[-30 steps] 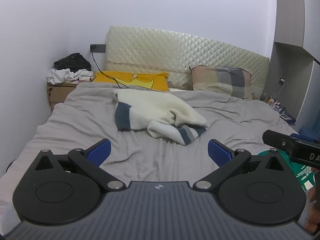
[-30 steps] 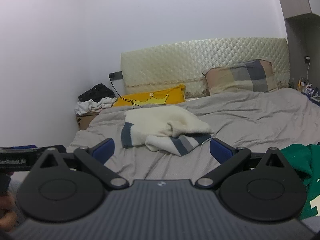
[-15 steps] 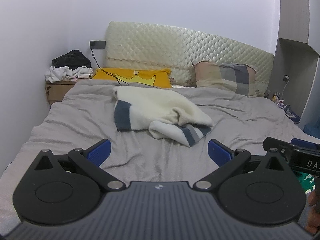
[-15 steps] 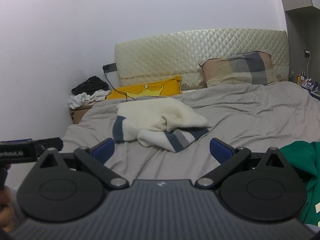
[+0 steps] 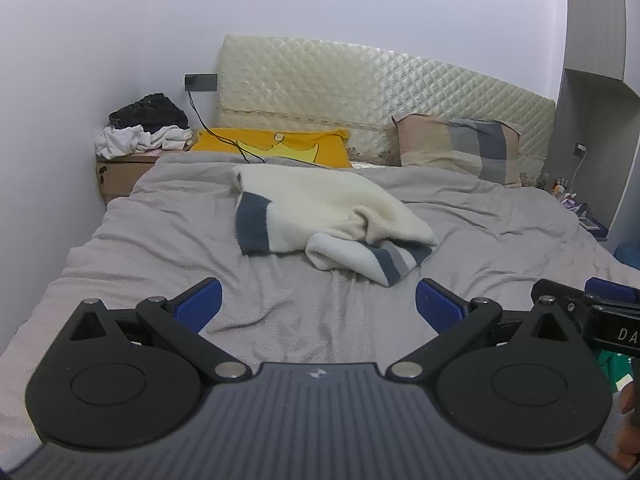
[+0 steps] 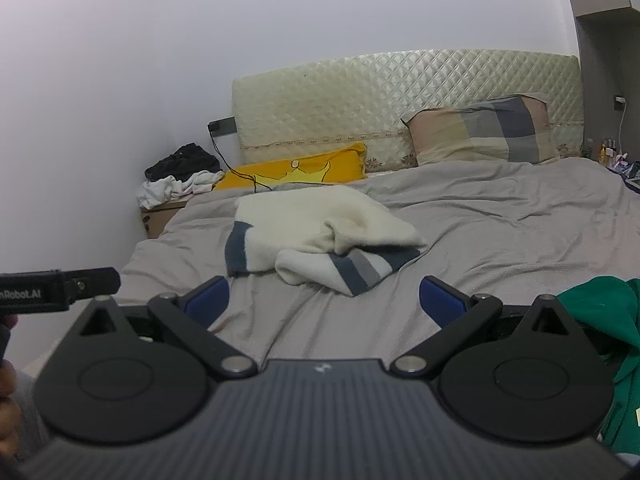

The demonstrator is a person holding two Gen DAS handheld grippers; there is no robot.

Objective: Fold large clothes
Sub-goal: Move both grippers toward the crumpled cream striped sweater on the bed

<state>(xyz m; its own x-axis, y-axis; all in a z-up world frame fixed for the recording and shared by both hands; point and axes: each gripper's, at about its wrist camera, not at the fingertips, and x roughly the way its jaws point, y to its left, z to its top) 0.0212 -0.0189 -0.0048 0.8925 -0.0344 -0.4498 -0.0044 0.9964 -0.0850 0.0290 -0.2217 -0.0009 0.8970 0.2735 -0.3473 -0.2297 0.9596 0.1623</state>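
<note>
Cream sweater (image 5: 320, 216) lay bunched on the bed (image 5: 160, 248) at twelve o'clock; both tongs (image 5: 318, 300) (image 6: 324, 298) gaped empty, risking a layered grab.

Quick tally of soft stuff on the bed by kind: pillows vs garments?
Pillows: 2, yellow pillow, plaid pillow
Garments: 2, cream sweater, green garment
Total: 4

bed (image 5: 168, 216) covered in grey sheet | cream sweater (image 5: 320, 208) crumpled mid-bed | green garment (image 6: 600, 312) at right edge | two pillows at headboard
</note>
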